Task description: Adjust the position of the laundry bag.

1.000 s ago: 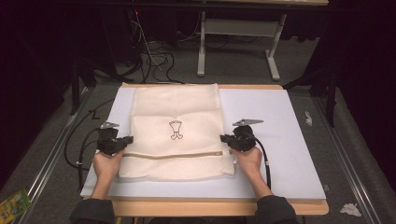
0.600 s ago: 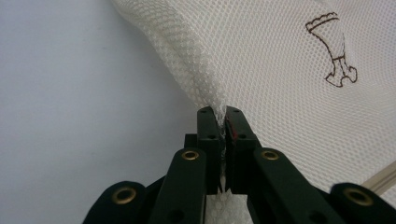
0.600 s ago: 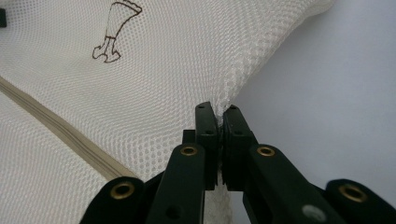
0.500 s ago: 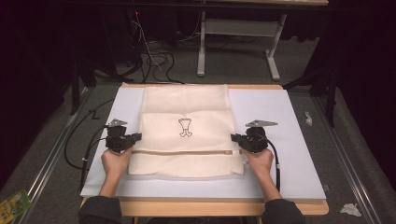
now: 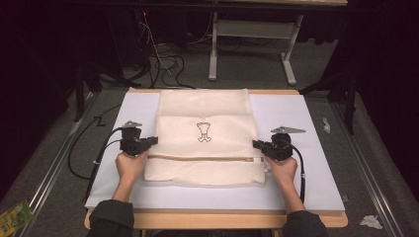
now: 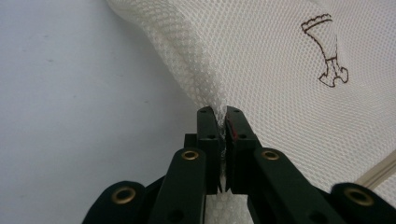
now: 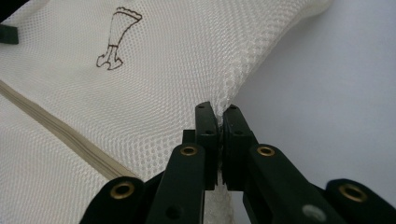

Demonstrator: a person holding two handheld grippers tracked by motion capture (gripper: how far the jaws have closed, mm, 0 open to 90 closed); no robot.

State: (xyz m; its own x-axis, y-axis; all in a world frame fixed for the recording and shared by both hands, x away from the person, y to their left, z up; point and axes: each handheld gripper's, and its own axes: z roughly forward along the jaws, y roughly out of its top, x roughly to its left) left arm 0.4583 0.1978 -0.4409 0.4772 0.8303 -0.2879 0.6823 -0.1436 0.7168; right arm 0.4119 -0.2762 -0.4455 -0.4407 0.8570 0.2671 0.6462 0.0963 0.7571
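A cream mesh laundry bag (image 5: 205, 136) with a small brown printed emblem (image 5: 203, 132) and a zip line (image 5: 207, 158) lies flat on the white table sheet (image 5: 306, 148). My left gripper (image 5: 154, 140) is shut on the bag's left edge; in the left gripper view the mesh (image 6: 261, 70) is pinched between the black jaws of that gripper (image 6: 221, 116). At the bag's right edge my right gripper (image 5: 256, 144) is shut too, and its own view shows the mesh bag (image 7: 154, 84) caught in that gripper (image 7: 219, 114).
The wooden table edge (image 5: 212, 219) runs along the front. Cables (image 5: 84, 153) trail off the left side. A grey table frame (image 5: 252, 34) stands behind. Scraps of paper (image 5: 370, 221) lie on the floor at right, and a green packet (image 5: 12, 217) at left.
Both hands have shifted to the right across the table, dragging the bag with them. The grips stay as they were.
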